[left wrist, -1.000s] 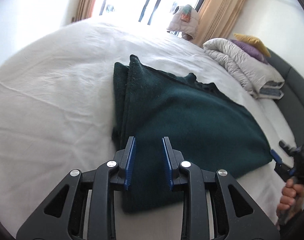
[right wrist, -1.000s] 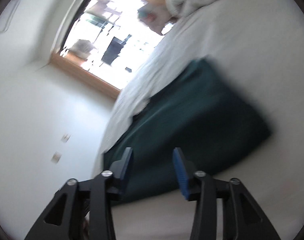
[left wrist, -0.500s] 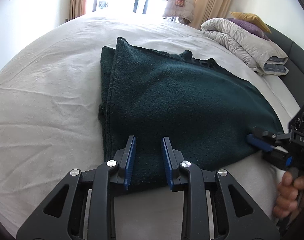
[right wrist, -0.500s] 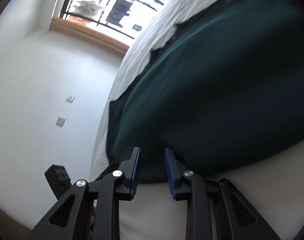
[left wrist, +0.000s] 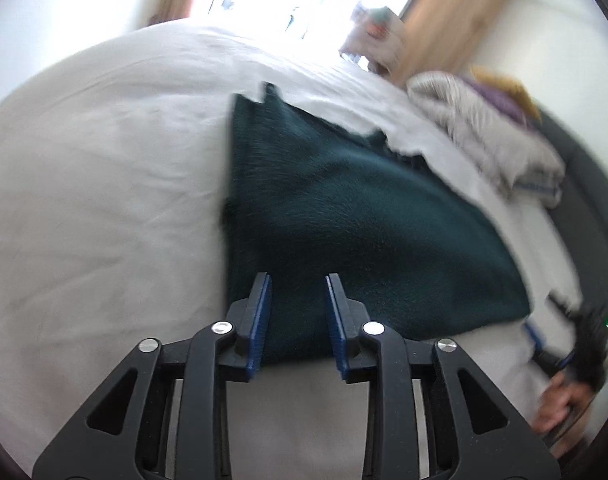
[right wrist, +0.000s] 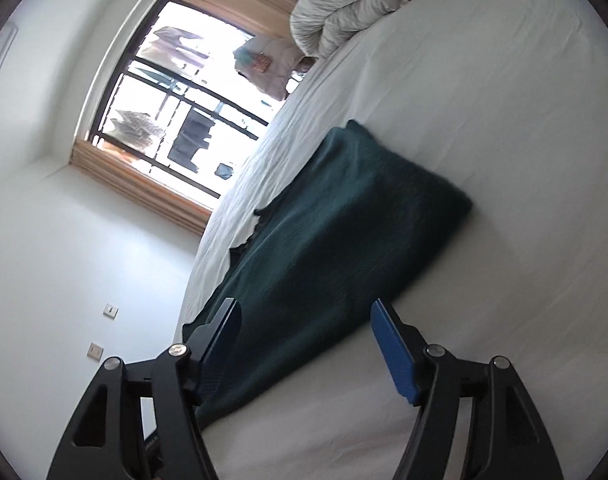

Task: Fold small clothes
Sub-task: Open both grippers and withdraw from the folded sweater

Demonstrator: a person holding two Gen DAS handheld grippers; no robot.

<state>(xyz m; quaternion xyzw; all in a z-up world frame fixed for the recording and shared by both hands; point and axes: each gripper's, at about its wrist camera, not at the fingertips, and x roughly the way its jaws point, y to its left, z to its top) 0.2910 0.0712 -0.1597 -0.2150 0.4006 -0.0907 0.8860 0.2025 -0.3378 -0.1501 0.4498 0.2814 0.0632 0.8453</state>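
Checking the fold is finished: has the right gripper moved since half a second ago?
Yes. The right gripper has backed away from the green cloth lying on the bed and opened wider; the cloth no longer fills its view.

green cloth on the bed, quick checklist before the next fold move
1. Cloth lies flat on the bed, already folded over: ok.
2. Left hand-held gripper open, nothing between its pads, near edge of cloth just ahead: ok.
3. Right hand-held gripper open wide and empty, over the cloth's near corner: ok.
4. Cloth edges lined up: not ok; the far edge looks ragged, with a layer sticking out at one corner.
5. Room to fold: ok; the duvet sits well apart from the cloth.
6. Whether either gripper touches the cloth: cannot tell.
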